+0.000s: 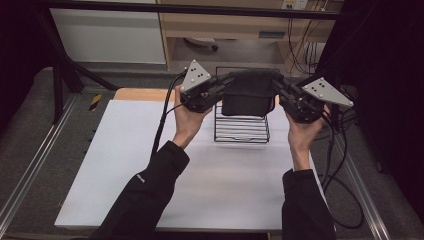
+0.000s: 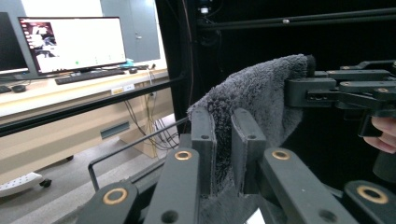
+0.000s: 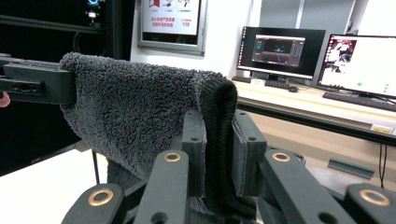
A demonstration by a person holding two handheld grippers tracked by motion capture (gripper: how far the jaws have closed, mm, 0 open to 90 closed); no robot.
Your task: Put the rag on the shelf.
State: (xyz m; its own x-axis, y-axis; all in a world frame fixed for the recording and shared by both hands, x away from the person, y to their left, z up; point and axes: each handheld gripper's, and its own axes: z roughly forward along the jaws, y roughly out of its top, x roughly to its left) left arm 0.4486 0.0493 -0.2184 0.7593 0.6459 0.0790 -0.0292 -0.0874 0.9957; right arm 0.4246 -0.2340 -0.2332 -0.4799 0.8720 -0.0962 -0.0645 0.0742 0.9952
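- Right now I have the dark grey towel (image 1: 248,92) stretched between both tools, hanging just above the wire rack (image 1: 241,129) at the far side of the tabletop (image 1: 200,180).
- My left hand-held gripper (image 1: 226,83) pinches the towel's left top corner; the right hand-held gripper (image 1: 276,86) pinches the right one, jaws pressed onto folded pile.
- It looks soft, light and limp to me, sagging below the rack's top rail.
- I judge the thick corner folds the safest hold; plush fabric could creep out of a shallow pinch.
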